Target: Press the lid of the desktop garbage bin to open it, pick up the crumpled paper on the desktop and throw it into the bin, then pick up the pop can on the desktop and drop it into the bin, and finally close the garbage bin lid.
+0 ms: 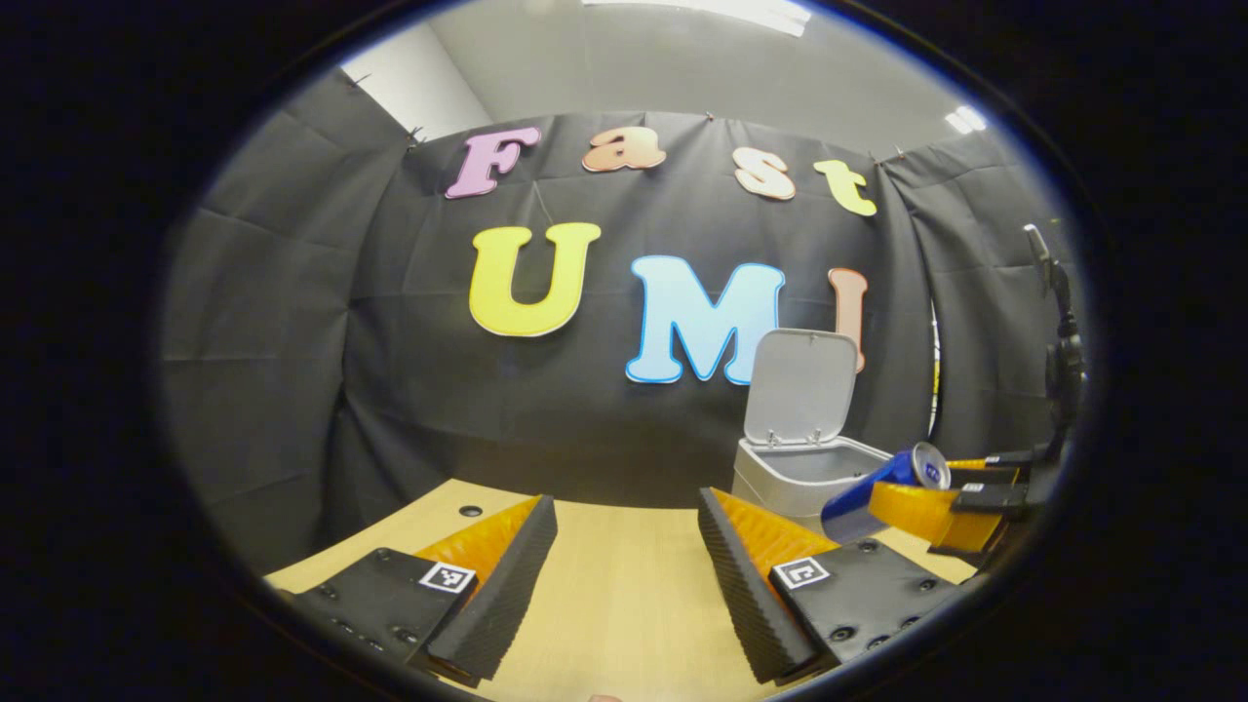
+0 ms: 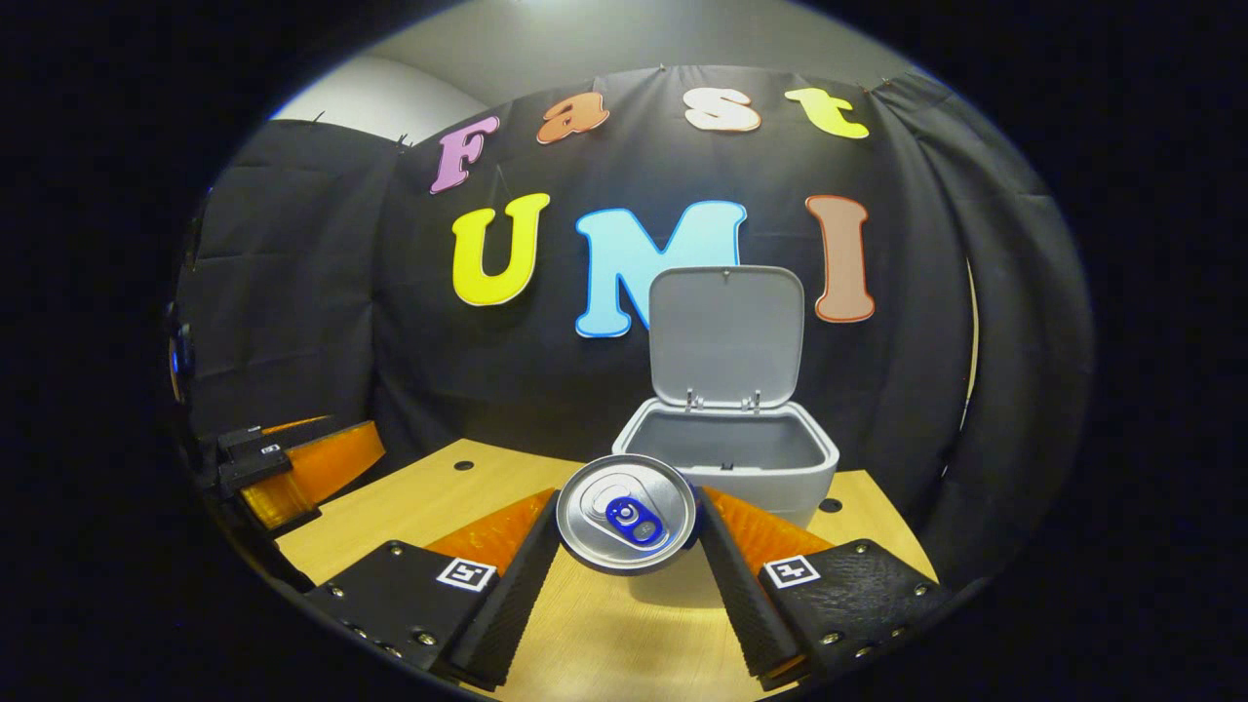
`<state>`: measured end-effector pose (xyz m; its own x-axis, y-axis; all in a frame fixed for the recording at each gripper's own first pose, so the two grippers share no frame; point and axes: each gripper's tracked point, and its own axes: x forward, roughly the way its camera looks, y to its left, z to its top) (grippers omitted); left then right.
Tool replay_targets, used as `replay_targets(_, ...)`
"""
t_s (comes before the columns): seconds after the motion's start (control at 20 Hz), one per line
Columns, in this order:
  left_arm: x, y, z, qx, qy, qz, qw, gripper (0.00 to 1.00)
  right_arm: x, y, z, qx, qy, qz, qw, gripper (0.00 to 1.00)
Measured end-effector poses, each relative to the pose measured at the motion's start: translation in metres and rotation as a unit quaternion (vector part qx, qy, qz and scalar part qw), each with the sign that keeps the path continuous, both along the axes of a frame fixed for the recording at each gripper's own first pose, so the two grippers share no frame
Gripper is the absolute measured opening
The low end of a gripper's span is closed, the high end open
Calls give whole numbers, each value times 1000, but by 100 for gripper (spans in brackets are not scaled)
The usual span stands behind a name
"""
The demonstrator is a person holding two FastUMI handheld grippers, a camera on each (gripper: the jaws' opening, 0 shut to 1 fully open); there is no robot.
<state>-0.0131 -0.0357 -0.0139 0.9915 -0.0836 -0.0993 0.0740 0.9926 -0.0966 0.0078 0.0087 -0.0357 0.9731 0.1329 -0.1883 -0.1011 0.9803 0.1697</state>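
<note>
Clamped between the fingers of the right gripper (image 2: 626,546): the pop can (image 2: 625,514), lying on its side with its silver top and blue pull tab facing the right gripper view's camera, both fingers pressing on its flanks. Held off the wooden desktop (image 2: 409,507), just in front of the bin. Seen from the left gripper view as a blue cylinder (image 1: 882,493) tilted in the far gripper (image 1: 916,507), silver end up and to the right, beside the bin's near corner.

Spread wide and holding nothing: the left gripper (image 1: 624,575), bare wood between its ribbed fingers (image 1: 502,585). Also seen at the left edge of the right gripper view (image 2: 292,468), well apart from the can.

Beyond the can: the grey garbage bin (image 2: 726,463), rectangular with rounded corners, its lid (image 2: 726,336) swung up nearly upright on two rear hinges, mouth fully open. Contents not visible from this angle.

Open tabletop left of the bin, with a small dark grommet hole (image 2: 464,465) there and another (image 2: 830,505) to its right near the desk's edge. Close behind the bin: the black cloth wall (image 2: 292,292).
</note>
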Motion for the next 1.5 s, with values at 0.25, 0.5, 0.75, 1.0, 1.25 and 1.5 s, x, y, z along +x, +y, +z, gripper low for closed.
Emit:
replay_targets(0.25,4,7,8,0,-4,8,1000,95,28,-15,17,-18,-24,-15,999,85)
replay_targets(0.5,7,8,8,-3,-3,15,1000,95,60,-25,35,-41,-52,-18,998,84)
replay_targets(0.75,9,14,6,-2,-1,26,1000,95,85,-29,42,-65,-73,-23,995,84)
replay_targets(1.0,11,17,2,-9,4,32,999,95,109,-24,19,-93,-54,-15,994,84)
replay_targets(1.25,8,18,0,-17,7,36,999,95,115,-18,-1,-100,-25,-7,995,84)
replay_targets(1.5,5,23,-1,-18,6,42,999,95,112,-19,-3,-94,-18,-8,995,86)
